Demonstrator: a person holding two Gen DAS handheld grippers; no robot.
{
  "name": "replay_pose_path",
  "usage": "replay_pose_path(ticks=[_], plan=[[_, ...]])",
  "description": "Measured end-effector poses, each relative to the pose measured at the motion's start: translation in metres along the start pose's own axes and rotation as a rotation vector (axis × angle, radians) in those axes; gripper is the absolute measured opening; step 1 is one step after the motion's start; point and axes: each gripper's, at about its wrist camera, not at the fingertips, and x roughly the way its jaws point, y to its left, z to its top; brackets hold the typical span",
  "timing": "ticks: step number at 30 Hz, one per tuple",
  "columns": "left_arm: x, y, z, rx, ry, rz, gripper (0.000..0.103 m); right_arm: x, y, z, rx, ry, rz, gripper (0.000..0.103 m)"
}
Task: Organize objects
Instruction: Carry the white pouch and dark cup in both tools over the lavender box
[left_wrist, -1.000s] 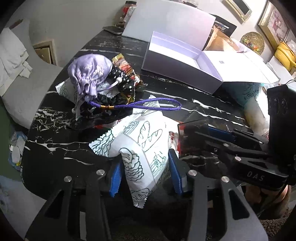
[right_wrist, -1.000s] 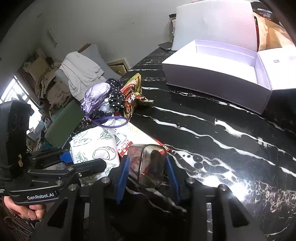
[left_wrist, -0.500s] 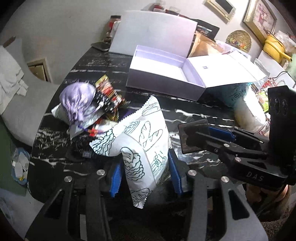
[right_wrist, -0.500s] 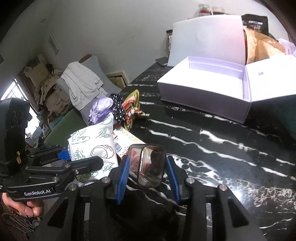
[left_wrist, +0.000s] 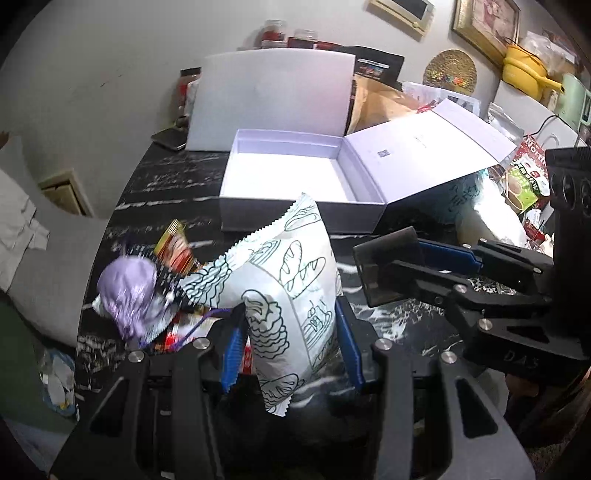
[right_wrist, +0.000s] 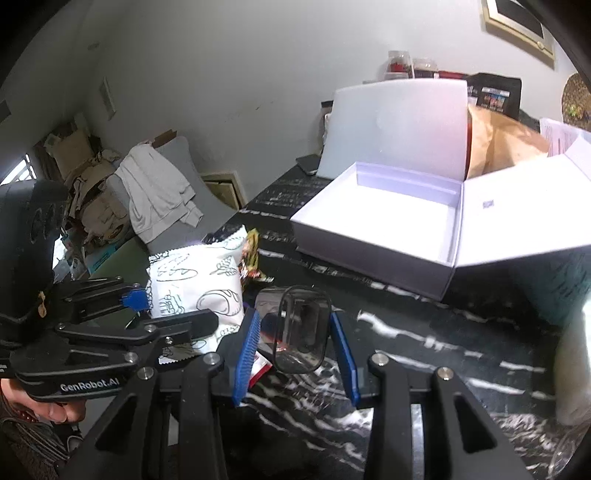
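A: Left gripper (left_wrist: 290, 343), state?

B: Blue pads clamped on both sides of a white snack packet (left_wrist: 284, 291) printed with bread drawings. Packet is up off the black marble table (left_wrist: 166, 177), serrated top edge toward the box.

A: Right gripper (right_wrist: 295, 336)?

B: Closed on a small smoky clear case (right_wrist: 301, 328), rounded corners, standing upright between the pads, also clear of the table.

A: Where do the two sit relative to each other?

B: Side by side, near but apart. Right one shows at the right edge of the left wrist view, case end-on.

A: The box?

B: Open white box (left_wrist: 291, 177) beyond both grippers, inside bare, back lid upright, side flap (left_wrist: 428, 147) folded out to the right.

A: Anything in between?

B: Nothing on the marble between case and box. Left of the packet: lilac drawstring pouch (left_wrist: 127, 291), blurred, with a red-and-yellow wrapper (left_wrist: 175, 245) and a dotted black item touching it. Purple cord (left_wrist: 195, 323) trails near the left finger.

A: Elsewhere?

B: Brown paper bag (right_wrist: 506, 144) behind the box, phone (right_wrist: 308, 162) at the far table edge, white cloth (right_wrist: 155, 188) over a grey chair.
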Motion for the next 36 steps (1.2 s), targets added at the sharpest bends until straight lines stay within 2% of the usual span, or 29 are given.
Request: replay_pose_path(ticks=[8, 18, 22, 32, 36], plan=[[0.020, -0.017, 0.044, 0.065, -0.012, -0.015, 0.042, -0.002, -0.018, 0.024, -0.004, -0.017, -0.031, 0.040], [0.060, -0.029, 0.119, 0.133, -0.016, -0.045, 0.041, 0.004, -0.049, 0.069, 0.002, -0.054, -0.082, 0.039], [0.088, -0.032, 0.153, 0.173, -0.004, -0.025, 0.041, 0.015, -0.062, 0.085, 0.005, -0.055, -0.104, 0.039], [0.149, -0.035, 0.216, 0.248, 0.019, 0.012, 0.041, 0.055, -0.106, 0.127, 0.050, -0.052, -0.154, 0.039], [0.174, -0.030, 0.239, 0.243, 0.043, -0.005, 0.041, 0.070, -0.121, 0.143, 0.064, -0.053, -0.170, 0.039]])
